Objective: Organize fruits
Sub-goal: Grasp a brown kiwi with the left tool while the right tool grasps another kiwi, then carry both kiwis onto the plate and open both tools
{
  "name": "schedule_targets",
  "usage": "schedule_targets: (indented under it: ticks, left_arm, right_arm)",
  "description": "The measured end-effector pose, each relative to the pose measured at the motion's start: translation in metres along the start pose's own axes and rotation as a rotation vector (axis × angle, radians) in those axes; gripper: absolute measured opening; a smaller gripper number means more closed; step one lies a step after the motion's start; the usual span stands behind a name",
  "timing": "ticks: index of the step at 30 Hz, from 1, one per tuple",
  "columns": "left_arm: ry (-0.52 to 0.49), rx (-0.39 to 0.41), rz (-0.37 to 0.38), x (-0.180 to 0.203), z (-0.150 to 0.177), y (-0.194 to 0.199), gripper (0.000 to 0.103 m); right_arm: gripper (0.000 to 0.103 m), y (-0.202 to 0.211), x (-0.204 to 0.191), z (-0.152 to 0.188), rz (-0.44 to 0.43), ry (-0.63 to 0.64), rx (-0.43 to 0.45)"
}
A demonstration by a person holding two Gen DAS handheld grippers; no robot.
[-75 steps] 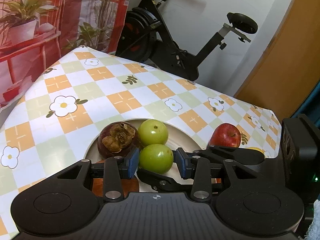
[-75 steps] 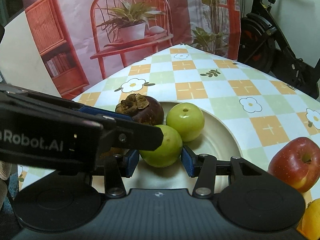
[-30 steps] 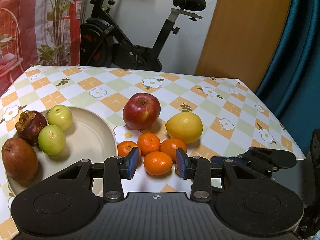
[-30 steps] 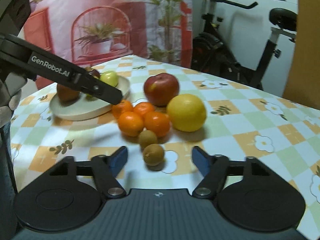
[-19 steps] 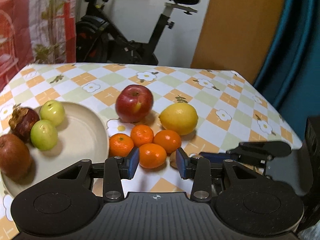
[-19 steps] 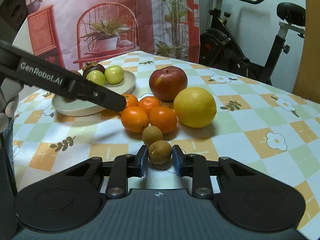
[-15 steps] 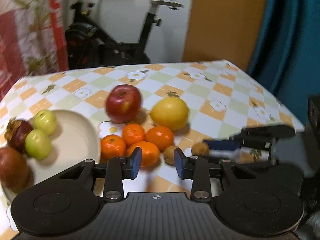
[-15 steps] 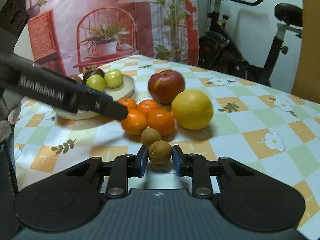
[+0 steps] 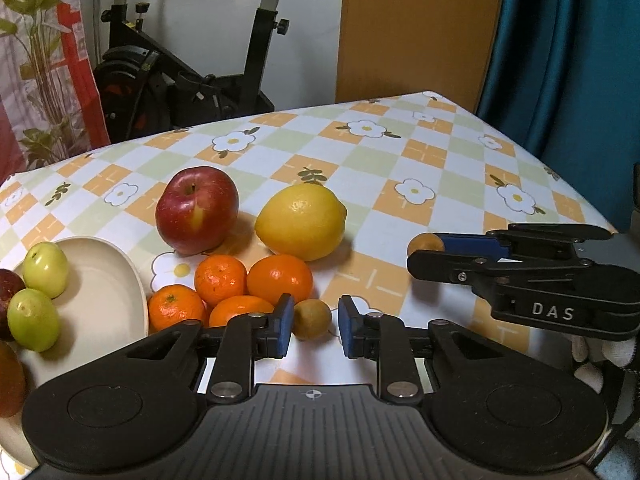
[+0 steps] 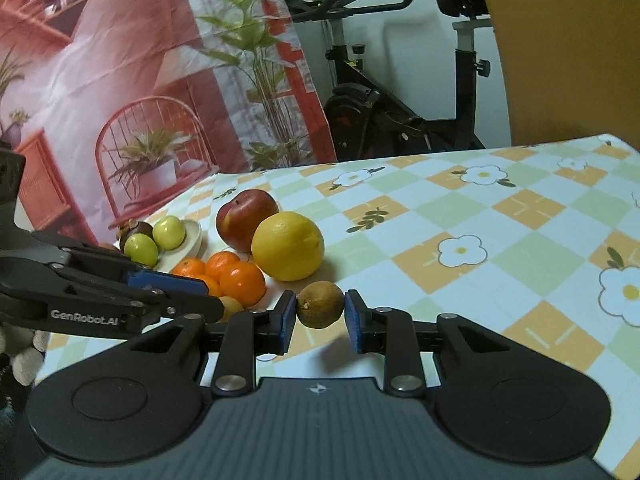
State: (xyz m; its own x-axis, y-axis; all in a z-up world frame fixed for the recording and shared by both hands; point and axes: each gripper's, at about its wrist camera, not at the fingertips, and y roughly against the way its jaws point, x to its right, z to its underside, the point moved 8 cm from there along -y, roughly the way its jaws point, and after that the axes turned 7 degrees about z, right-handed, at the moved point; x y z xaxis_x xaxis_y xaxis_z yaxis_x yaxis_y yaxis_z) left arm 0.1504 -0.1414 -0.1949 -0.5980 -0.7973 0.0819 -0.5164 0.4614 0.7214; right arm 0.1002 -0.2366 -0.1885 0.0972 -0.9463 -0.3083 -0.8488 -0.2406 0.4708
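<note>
Now the second kiwi [image 9: 311, 319] is lying on the table [image 9: 448, 168] directly ahead of the left gripper [image 9: 311, 325], between its part-open, empty pads, neither one touching it. Off to the right, the right gripper [image 10: 320, 317] is pinching the first kiwi [image 10: 321, 304] and holding it above the cloth, clear of the pile.
</note>
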Motion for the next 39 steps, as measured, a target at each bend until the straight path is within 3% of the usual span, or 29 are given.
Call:
schedule_targets:
  ticks: [5, 10, 22, 27, 39]
  left_arm:
    - [0.005, 0.000, -0.002, 0.003, 0.002, 0.000, 0.026]
    - [0.042, -0.039, 0.077, 0.016, 0.015, 0.012, 0.026]
    - [0.008, -0.025, -0.002, 0.016, 0.017, 0.004, 0.027]
    - [0.039, -0.050, 0.012, 0.012, 0.028, 0.002, 0.027]
    - [0.069, -0.007, 0.016, 0.011, 0.026, 0.011, 0.027]
  right_arm:
    - [0.029, 0.003, 0.001, 0.000, -0.004, -0.009, 0.007]
    - [0.029, 0.004, 0.003, 0.000, -0.006, -0.025, 0.014]
    - [0.029, 0.005, 0.002, 0.000, -0.009, -0.028, 0.012]
    - [0.029, 0.004, 0.002, 0.000, -0.011, -0.029, 0.011]
    - [0.029, 0.003, 0.001, 0.000, -0.017, -0.022, 0.002]
